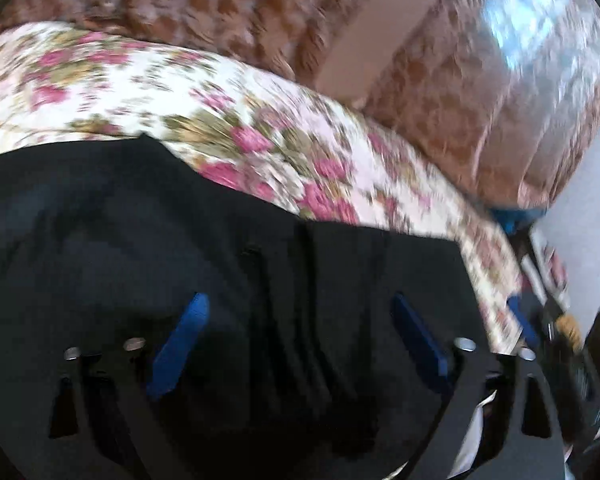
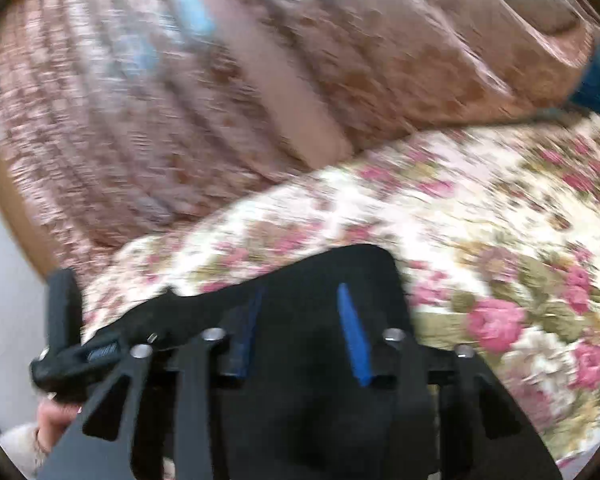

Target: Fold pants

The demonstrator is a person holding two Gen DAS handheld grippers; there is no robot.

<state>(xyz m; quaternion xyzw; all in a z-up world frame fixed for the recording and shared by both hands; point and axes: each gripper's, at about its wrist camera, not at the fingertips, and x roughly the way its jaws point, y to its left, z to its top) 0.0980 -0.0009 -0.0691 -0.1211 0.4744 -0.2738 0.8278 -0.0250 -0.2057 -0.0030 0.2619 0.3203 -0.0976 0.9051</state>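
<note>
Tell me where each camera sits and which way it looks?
Left wrist view: sits on the left gripper, looks down past its blue fingers at the black fabric pants on the floral pink-and-cream bedspread.
Right wrist view: sits on the right gripper, looks down at the pants' edge; a bit of the person's hand shows at the lower left.
Both share the pants, bedspread and brown patterned cushions; both are blurred.
</note>
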